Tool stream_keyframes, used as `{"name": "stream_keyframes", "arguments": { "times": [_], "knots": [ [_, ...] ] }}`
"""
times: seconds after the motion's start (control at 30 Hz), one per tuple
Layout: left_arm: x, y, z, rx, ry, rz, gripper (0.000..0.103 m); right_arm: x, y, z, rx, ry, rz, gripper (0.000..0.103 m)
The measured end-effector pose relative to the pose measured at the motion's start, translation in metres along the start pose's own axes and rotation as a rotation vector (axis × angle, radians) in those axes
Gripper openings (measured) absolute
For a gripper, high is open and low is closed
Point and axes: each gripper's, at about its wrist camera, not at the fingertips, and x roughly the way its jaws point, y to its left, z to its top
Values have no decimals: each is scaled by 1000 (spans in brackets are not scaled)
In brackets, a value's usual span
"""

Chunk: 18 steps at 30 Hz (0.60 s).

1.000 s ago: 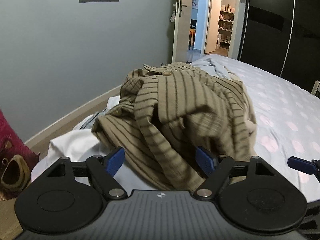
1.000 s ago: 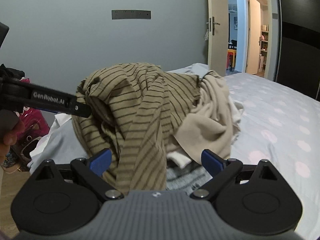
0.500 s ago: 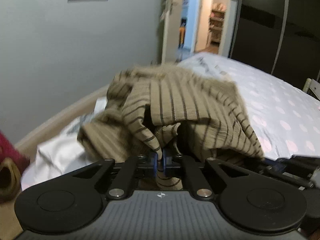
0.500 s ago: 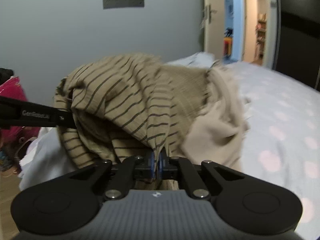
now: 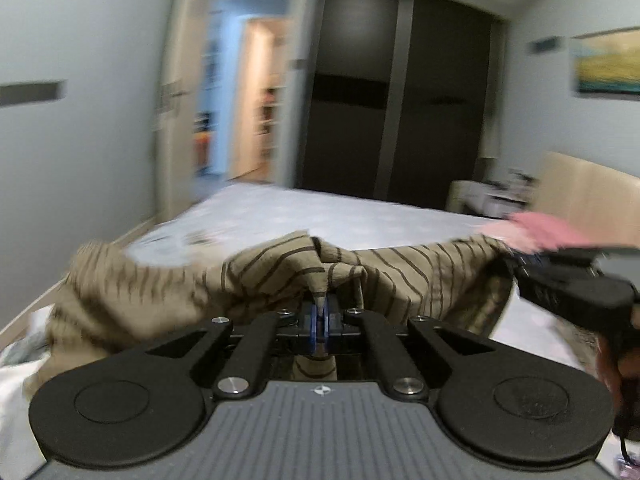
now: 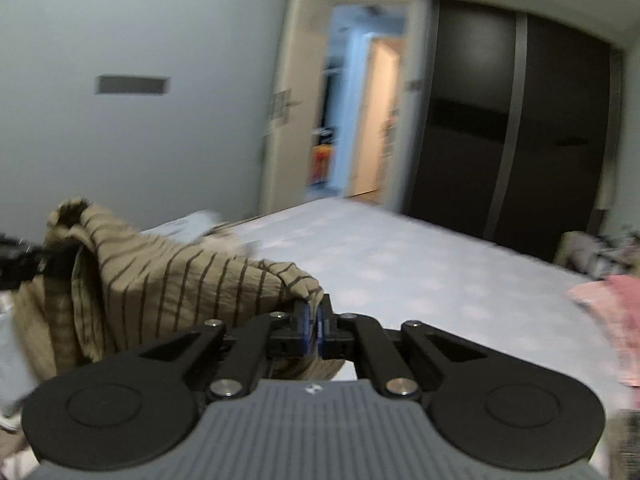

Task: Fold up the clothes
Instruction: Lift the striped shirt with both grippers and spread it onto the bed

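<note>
Both grippers point a little downward over the bed. The left gripper pinches a fold of the striped tan shirt, and the right gripper pinches another fold. The shirt hangs stretched between them, above the bed. Its far end is blurry.

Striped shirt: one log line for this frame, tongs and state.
left tongs: shut on striped shirt | right tongs: shut on striped shirt | shirt: stretched between both, above bed
</note>
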Motion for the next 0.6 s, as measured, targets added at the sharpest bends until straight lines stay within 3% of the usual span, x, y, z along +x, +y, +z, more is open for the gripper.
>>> {"name": "stream_keyframes", "arguments": {
  "times": [0.13, 0.27, 0.43, 0.6],
  "knots": [
    [-4, -58, 4, 46, -8, -155, 1, -57, -69, -1, 23, -29, -129, 4],
    [5, -91, 6, 85, 33, -264, 1, -107, -128, -16, 15, -36, -272, 4],
    [33, -100, -17, 186, 186, -249, 1, -137, -186, -60, 75, 66, -407, 4],
    [62, -90, -71, 250, 401, -220, 1, -141, -202, -144, 122, 261, -372, 5]
  ]
}}
